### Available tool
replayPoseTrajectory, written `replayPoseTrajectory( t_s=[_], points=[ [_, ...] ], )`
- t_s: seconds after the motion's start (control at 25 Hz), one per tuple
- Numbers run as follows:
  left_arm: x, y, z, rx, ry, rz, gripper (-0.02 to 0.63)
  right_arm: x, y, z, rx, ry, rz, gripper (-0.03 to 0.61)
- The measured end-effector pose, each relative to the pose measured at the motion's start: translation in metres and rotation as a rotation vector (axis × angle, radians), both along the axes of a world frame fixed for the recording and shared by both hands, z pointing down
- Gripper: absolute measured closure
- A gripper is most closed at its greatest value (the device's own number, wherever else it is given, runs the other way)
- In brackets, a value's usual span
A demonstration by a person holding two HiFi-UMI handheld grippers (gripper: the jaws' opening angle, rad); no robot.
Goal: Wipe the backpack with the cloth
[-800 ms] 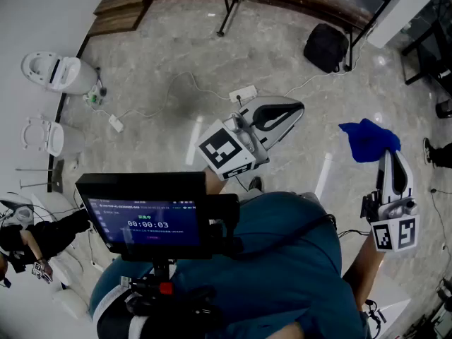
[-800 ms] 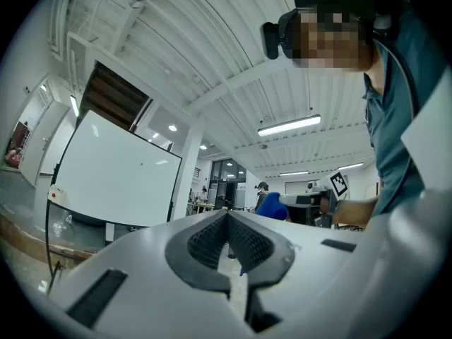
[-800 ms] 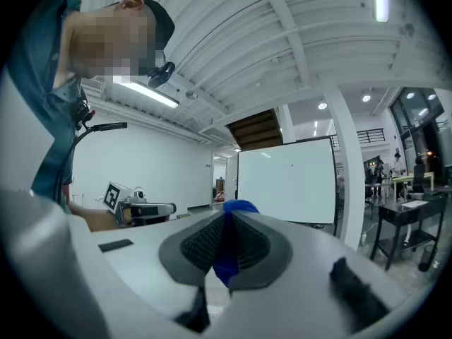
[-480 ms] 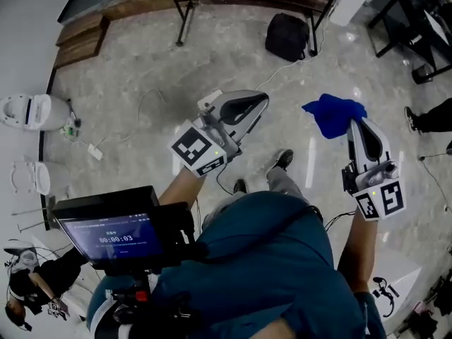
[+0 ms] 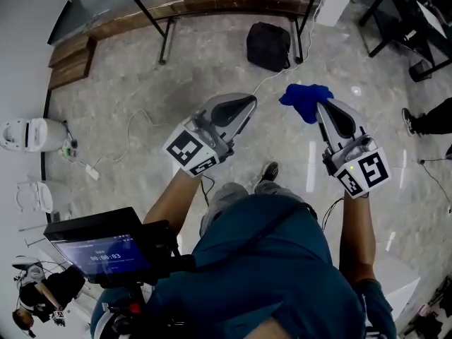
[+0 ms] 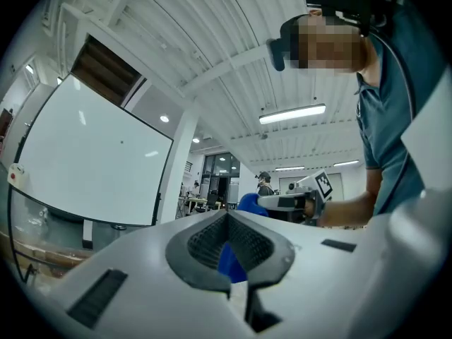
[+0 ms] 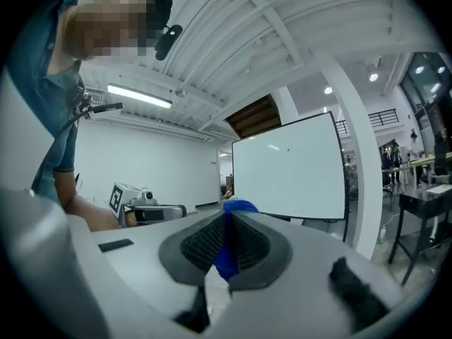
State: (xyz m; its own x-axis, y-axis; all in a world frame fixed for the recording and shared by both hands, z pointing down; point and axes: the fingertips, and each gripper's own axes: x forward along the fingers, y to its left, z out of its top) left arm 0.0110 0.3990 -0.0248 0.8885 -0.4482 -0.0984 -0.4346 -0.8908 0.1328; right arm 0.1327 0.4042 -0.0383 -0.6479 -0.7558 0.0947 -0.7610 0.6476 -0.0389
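floor: grey marbled stone, glossy, with pale light streaks on it
backpack: black, sitting on the floor against a black table leg, nothing touching it
cloth: blue, bunched, held in the air on the person's side of the backpack, slightly right of it and clear of it
right gripper: jaws clamped on the cloth, with fabric pinched between the pads and bulging past the tips; it points toward the backpack
left gripper: jaws closed tip to tip; a sliver of blue shows low in the gap between the pads, source unclear. It is on the person's side of the backpack, left of the cloth and apart from it
cable: white lead trails off across the floor from just below the backpack; a white power strip lies well left of the backpack
room: white ribbed ceiling with a strip light and a big whiteboard — position relative to the backpack can't be told
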Motion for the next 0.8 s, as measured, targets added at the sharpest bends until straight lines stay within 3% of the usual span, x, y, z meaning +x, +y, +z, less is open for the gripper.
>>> replayPoseTrajectory(
  t_s=[0.28, 0.52, 0.8],
  points=[
    [0.055, -0.097, 0.025, -0.029, -0.028, -0.024, 0.612, 0.038, -0.115, 0.043, -0.091, 0.014, -0.044, 0.561],
    [0.046, -0.177, 0.066, -0.087, -0.034, -0.045, 0.612, 0.025, -0.199, 0.087, -0.148, 0.043, -0.054, 0.561],
    [0.042, -0.293, 0.122, -0.128, -0.058, 0.005, 0.612, 0.017, -0.312, 0.143, -0.214, 0.082, 0.001, 0.561]
  ],
)
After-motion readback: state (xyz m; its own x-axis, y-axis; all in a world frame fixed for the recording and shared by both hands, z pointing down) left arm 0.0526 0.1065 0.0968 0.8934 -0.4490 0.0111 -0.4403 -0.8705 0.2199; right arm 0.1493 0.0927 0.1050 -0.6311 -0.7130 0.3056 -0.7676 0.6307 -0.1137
